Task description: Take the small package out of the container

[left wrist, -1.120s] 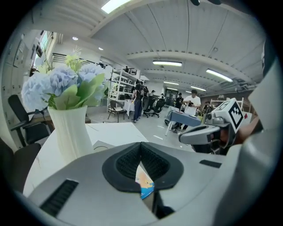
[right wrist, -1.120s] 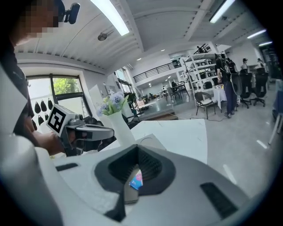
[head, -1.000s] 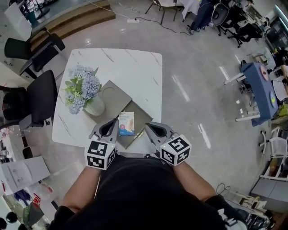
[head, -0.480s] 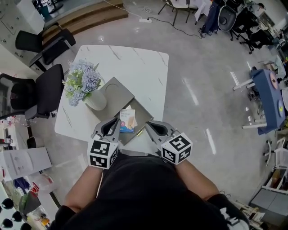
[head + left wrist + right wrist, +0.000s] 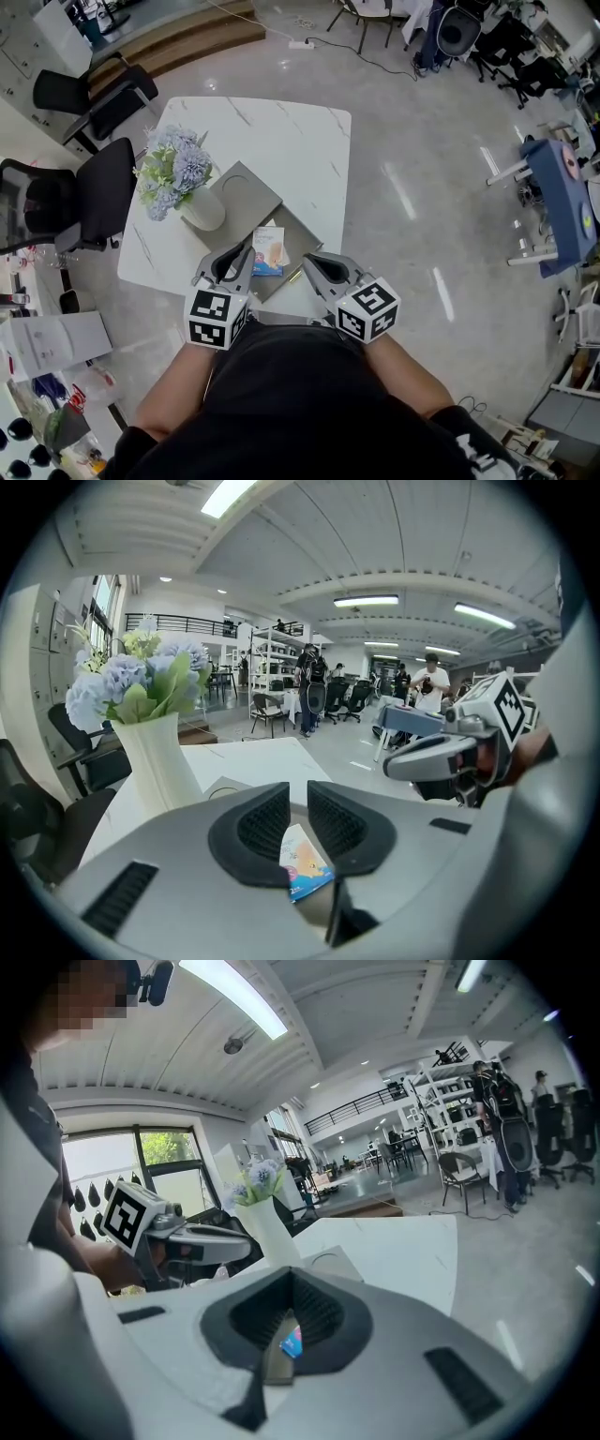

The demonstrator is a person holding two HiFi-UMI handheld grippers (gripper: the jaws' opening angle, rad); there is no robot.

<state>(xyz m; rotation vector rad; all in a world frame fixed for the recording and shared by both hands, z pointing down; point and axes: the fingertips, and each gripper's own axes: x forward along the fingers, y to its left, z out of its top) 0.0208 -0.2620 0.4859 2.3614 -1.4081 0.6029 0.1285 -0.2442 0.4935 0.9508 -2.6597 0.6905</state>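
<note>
Grey container (image 5: 298,240) on table (image 5: 281,141), small package (image 5: 267,251) seemingly lying inside

Your small package (image 5: 268,251), white with blue and orange print, lies flat in the grey container (image 5: 246,195) at centre frame.

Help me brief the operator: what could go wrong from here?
The left gripper, jaws just opening with nothing between them, has only a narrow gap, so it may push the small package instead of catching it. The vase stands close beside the container; a wide lift might knock it.
</note>
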